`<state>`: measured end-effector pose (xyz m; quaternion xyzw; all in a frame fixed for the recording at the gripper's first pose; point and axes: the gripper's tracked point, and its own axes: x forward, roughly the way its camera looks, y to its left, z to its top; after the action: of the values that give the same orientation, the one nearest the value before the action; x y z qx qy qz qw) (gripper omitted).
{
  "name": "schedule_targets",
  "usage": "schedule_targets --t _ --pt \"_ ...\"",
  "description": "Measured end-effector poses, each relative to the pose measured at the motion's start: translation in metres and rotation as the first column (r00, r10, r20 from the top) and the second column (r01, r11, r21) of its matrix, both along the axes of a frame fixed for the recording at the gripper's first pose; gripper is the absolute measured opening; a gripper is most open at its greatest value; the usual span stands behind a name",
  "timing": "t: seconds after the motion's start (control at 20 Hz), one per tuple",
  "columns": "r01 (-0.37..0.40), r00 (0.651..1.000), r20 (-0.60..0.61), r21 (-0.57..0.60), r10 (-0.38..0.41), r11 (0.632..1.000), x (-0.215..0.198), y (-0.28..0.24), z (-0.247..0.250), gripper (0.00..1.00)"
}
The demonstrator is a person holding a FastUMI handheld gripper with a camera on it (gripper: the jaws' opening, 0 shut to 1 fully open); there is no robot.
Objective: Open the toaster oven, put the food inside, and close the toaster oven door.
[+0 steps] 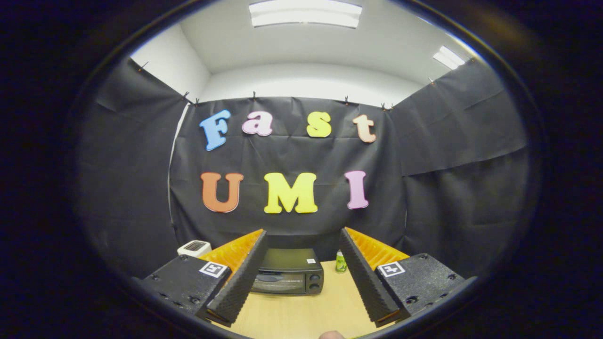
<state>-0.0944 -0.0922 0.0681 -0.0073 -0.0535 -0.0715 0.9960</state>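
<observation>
The oven [288,271], a dark boxy thing with a glass door and two knobs, sat shut on the pale wood surface [301,313], beyond the gripper [301,263], whose ridged fingers [238,282] were spread wide and held nothing. A green can [341,262] stood just beside it; a careless reach might have tipped it

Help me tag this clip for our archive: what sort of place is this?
Most likely a staged recording booth, not a real kitchen. Black cloth is pinned up as walls under ceiling strip lights, and a toaster oven, door closed, sits on a wooden table beyond the open, empty tongs.
</observation>
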Motion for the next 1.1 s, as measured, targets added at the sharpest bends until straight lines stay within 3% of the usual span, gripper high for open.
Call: schedule_targets --t 0.35,1.1 --pt "-0.019 1.0 0.024 0.059 0.018 0.998 -0.016 -0.01 0.004 1.0" --pt "-0.043 0.999 -0.026 0.07 0.045 0.997 -0.028 -0.009 -0.012 1.0"
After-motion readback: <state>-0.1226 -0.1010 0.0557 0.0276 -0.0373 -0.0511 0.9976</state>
